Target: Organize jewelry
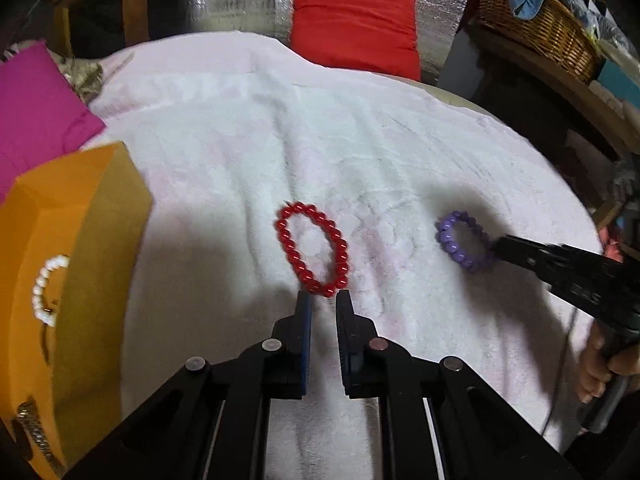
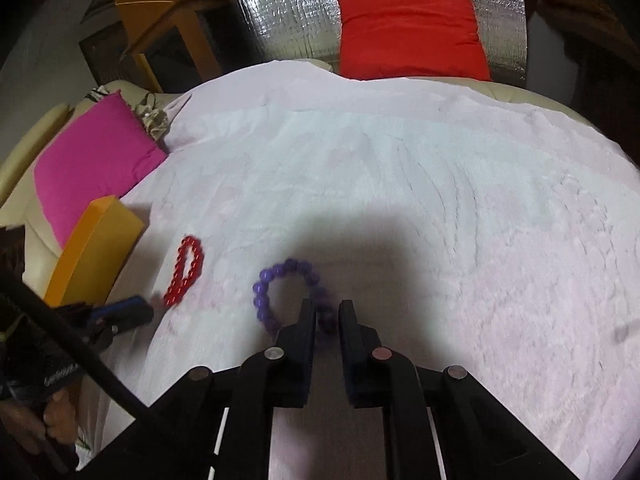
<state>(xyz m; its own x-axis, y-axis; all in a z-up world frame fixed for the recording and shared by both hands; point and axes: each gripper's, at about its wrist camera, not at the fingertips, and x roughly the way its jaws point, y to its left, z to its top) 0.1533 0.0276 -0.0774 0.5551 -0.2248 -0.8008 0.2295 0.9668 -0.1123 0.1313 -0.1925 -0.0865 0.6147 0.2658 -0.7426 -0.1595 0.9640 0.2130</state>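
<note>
A red bead bracelet [image 1: 312, 252] [image 2: 185, 272] lies on the white fluffy towel [image 1: 360, 152]. Its near end sits between the fingertips of my left gripper [image 1: 324, 300] [image 2: 150, 310], which is shut on it. To the right is a purple bead bracelet [image 1: 460, 242] [image 2: 276, 284]. My right gripper [image 2: 327, 308] [image 1: 498, 246] is shut on the near right part of this bracelet, and purple beads show between its fingers. An orange box [image 1: 80, 240] [image 2: 96, 248] stands at the left. It holds a white pearl bracelet [image 1: 46, 292] and a silver band [image 1: 36, 432].
A magenta cushion [image 1: 36, 112] [image 2: 92, 164] lies behind the box, and a red cushion [image 1: 352, 24] [image 2: 412, 28] leans on silver foil at the back. A wicker basket [image 1: 536, 28] stands far right. A person's hands [image 1: 600, 364] [image 2: 56, 416] hold the gripper handles.
</note>
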